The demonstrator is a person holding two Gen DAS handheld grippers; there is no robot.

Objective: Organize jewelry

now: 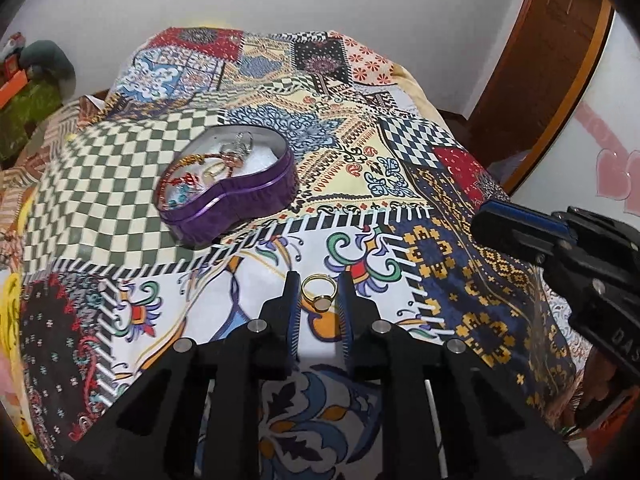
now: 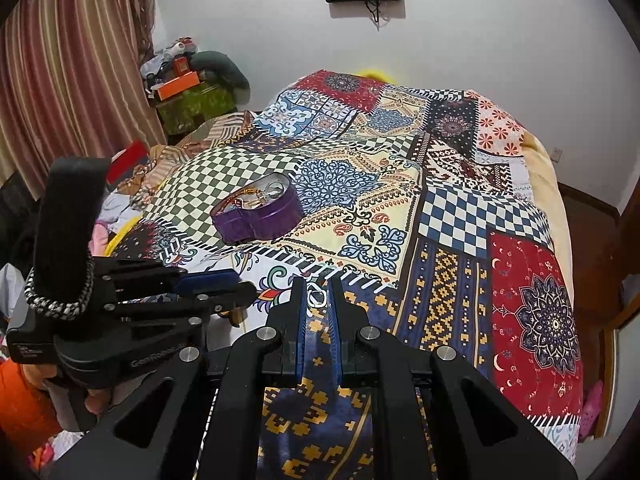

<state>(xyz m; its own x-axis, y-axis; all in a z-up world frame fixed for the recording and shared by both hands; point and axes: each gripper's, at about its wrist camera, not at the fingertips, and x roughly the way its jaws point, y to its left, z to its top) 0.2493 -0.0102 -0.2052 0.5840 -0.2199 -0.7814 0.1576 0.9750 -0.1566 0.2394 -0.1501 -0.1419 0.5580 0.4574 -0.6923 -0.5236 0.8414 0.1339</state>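
A purple heart-shaped tin (image 1: 226,196) sits open on the patchwork bedspread (image 1: 400,168) at 11 o'clock from the left claw (image 1: 319,300), with beaded bracelets and rings heaped inside. The left claw's jaws stand apart around a gold ring (image 1: 317,298) on the bedspread. The right claw (image 2: 318,300) is nearly closed on a small silver ring (image 2: 317,297).

Left tool (image 1: 319,280) parted, right tool (image 2: 318,285) narrowed
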